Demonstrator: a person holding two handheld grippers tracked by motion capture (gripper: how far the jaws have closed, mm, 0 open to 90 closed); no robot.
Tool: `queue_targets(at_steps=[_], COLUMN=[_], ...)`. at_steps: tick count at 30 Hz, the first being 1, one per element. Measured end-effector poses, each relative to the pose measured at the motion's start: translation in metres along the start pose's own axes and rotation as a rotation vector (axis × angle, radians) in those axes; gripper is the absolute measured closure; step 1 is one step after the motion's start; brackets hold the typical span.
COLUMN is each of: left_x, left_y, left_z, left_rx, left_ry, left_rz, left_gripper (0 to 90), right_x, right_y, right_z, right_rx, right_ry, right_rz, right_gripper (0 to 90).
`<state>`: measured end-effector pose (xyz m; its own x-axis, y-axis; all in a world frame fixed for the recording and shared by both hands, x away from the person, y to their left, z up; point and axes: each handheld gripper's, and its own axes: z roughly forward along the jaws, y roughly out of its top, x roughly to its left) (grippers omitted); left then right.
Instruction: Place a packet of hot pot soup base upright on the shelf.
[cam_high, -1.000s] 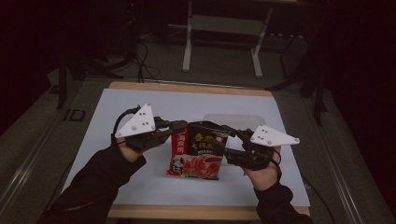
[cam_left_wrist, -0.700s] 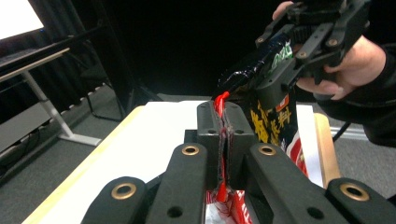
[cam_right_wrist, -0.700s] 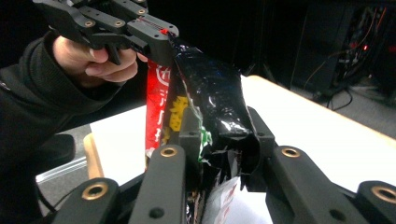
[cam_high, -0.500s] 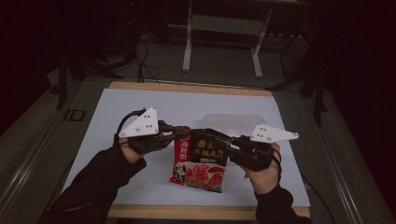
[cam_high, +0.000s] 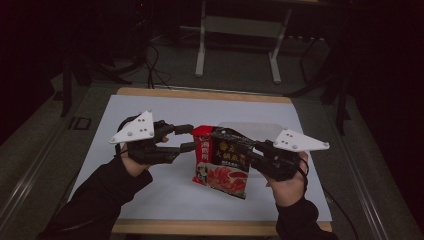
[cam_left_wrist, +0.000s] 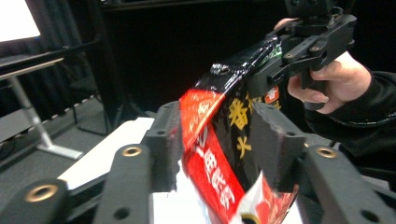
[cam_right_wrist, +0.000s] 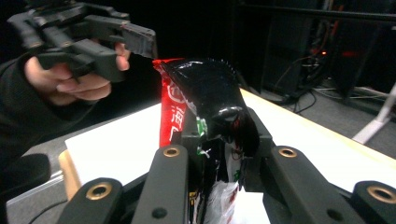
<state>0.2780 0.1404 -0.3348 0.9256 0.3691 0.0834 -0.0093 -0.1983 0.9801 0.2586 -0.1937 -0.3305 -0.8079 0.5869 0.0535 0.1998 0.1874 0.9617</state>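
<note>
Lifted higher than a second ago, the red and black snack packet now hangs above the white bench. Right gripper has its jaws clenched on the packet's top right corner; left gripper, at the packet's left edge, has its jaws parted around that edge, not clamping it

Room is dark, light falls mostly on the table: white top, wood strip along far and near edges. Grey floor beyond. Metal stand with two white legs past the far edge. Cables on floor off far-left corner.
</note>
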Motion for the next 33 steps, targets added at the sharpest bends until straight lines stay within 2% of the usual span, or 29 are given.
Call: queue_targets(at_steps=[2,3,6,7,10,12,15,17,18,21,25,27,29,33], left_x=[0.002,0.003,0.006,0.007,0.009,0.01,0.012,0.013,0.013,0.015,0.015,0.015,0.014,0.014], left_y=[-0.003,-0.005,-0.012,-0.015,-0.025,-0.034,-0.047,-0.057,-0.063,-0.085,-0.112,-0.122,-0.131,-0.141], left_z=[-0.001,0.0,0.001,0.002,0.005,0.007,0.007,0.007,0.006,0.003,-0.003,-0.007,-0.012,-0.017], left_rx=[0.021,0.035,0.067,0.076,0.092,0.098,0.09,0.093,0.087,0.058,0.087,0.075,0.075,0.106], left_ry=[0.019,0.025,0.021,0.01,0.021,0.019,0.042,0.073,0.096,0.146,0.192,0.215,0.24,0.277], left_rz=[-0.023,-0.036,-0.066,-0.076,-0.083,-0.109,-0.143,-0.15,-0.145,-0.168,-0.187,-0.199,-0.205,-0.195], left_gripper=[37.1,30.4,18.7,15.2,7.1,2.4,1.7,1.7,1.7,1.7,1.8,1.7,1.8,1.8], right_x=[-0.003,-0.004,-0.008,-0.01,-0.014,-0.018,-0.025,-0.03,-0.033,-0.041,-0.055,-0.062,-0.069,-0.082], right_y=[0.002,0.003,0.009,0.011,0.019,0.025,0.031,0.033,0.034,0.034,0.03,0.028,0.026,0.019], right_z=[-0.003,-0.005,-0.013,-0.016,-0.026,-0.032,-0.041,-0.047,-0.05,-0.056,-0.061,-0.063,-0.065,-0.066], right_rx=[-0.013,-0.022,-0.046,-0.056,-0.088,-0.106,-0.132,-0.141,-0.144,-0.154,-0.146,-0.142,-0.142,-0.147], right_ry=[-0.012,-0.02,-0.045,-0.058,-0.094,-0.119,-0.16,-0.197,-0.213,-0.273,-0.359,-0.405,-0.452,-0.54], right_rz=[0.002,0.003,0.004,0.0,-0.008,-0.013,-0.016,-0.018,-0.018,-0.02,-0.023,-0.02,-0.019,-0.01], right_gripper=[76.3,76.4,76.3,76.3,76.3,76.3,76.3,76.3,76.3,76.2,76.3,76.2,76.2,76.2])
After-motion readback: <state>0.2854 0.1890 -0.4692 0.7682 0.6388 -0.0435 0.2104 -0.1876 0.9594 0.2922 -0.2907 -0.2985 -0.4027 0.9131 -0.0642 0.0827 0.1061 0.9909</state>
